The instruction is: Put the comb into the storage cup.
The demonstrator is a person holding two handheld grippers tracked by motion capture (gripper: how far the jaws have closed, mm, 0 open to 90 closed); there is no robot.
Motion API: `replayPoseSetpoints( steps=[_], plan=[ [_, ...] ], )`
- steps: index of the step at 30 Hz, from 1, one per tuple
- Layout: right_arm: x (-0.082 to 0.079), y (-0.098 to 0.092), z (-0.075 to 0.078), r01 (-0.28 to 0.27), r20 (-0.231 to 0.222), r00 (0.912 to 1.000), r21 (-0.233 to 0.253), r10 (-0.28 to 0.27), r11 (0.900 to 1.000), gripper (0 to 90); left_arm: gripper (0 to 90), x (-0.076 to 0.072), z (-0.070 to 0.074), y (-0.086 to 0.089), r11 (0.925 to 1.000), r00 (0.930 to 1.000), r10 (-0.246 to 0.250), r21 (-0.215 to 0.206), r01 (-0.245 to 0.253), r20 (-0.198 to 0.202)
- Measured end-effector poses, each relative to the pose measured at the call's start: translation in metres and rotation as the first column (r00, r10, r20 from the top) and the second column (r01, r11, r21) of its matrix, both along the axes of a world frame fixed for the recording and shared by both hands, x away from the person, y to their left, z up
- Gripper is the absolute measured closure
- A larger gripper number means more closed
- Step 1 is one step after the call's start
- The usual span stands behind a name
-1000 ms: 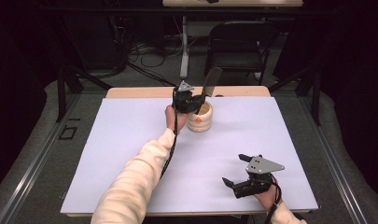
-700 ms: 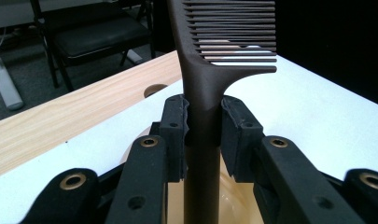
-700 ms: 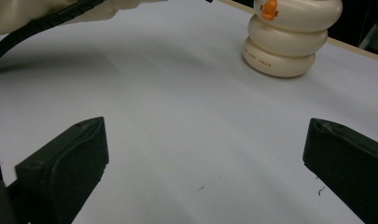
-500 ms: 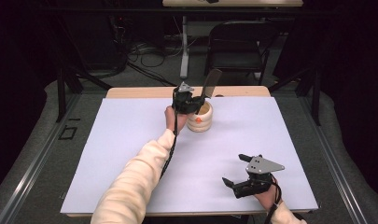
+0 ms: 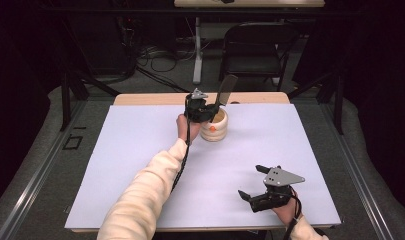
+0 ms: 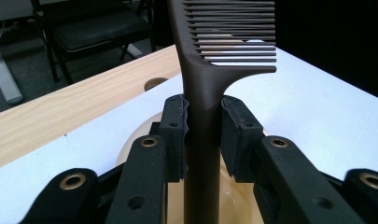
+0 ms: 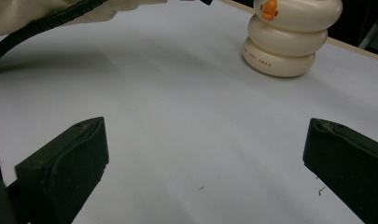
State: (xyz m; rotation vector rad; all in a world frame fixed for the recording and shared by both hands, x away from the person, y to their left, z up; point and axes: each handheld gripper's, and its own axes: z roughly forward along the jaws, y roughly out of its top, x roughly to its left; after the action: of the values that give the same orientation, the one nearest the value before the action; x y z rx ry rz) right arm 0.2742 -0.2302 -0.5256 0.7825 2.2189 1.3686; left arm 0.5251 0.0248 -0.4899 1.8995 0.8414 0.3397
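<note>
A cream ringed cup (image 5: 214, 127) with an orange mark stands at the back middle of the white table (image 5: 140, 150); the right gripper view shows the cup (image 7: 289, 39) far off. My left gripper (image 5: 207, 111) is shut on the handle of a dark brown comb (image 5: 225, 91), held upright with its lower end inside the cup. In the left gripper view the comb (image 6: 207, 88) runs between both pads (image 6: 175, 126), teeth pointing right, cup rim (image 6: 130, 140) below. My right gripper (image 5: 250, 182) rests open near the front right of the table, jaws wide apart with nothing between them.
A wooden strip (image 5: 150, 99) edges the table's far side, with a round hole (image 6: 155, 83) in it. A black folding chair (image 5: 257, 50) stands behind the table. The left forearm in a cream sleeve (image 5: 150, 190) lies across the table's middle, with a black cable along it.
</note>
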Motion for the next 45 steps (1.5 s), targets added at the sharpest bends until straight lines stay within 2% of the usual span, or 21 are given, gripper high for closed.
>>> replayPoseSetpoints(
  steps=[15,21,23,27,34,45],
  plan=[
    [0.000,0.000,0.000,0.000,-0.001,1.0000,0.000,0.000,1.000,0.0,71.8,-0.001,-0.003,0.000,0.9998,1.0000,0.004,0.019,-0.004,-0.001],
    [0.000,0.000,0.000,-0.002,0.000,1.0000,-0.001,0.002,1.000,0.0,71.1,-0.002,-0.004,0.000,0.9998,0.9999,-0.005,0.020,0.005,-0.010],
    [0.000,0.000,0.000,0.000,0.000,1.0000,0.000,0.000,1.000,0.0,70.0,-0.003,-0.004,0.001,0.9997,0.9999,-0.014,0.019,0.014,0.000],
    [0.000,0.000,0.000,-0.001,0.000,1.0000,-0.001,0.001,1.000,0.0,63.9,-0.006,0.000,0.003,0.9998,0.9997,-0.021,0.009,0.020,0.013],
    [0.000,0.000,0.000,0.000,0.001,1.0000,-0.001,0.000,1.000,0.0,46.4,-0.011,0.012,0.009,0.9998,0.9995,-0.020,0.001,0.020,0.024],
    [0.000,0.000,0.000,0.000,0.000,1.0000,-0.001,0.000,1.000,0.0,17.6,-0.025,0.029,0.026,0.9971,0.9979,-0.063,0.042,0.063,0.014]
  ],
)
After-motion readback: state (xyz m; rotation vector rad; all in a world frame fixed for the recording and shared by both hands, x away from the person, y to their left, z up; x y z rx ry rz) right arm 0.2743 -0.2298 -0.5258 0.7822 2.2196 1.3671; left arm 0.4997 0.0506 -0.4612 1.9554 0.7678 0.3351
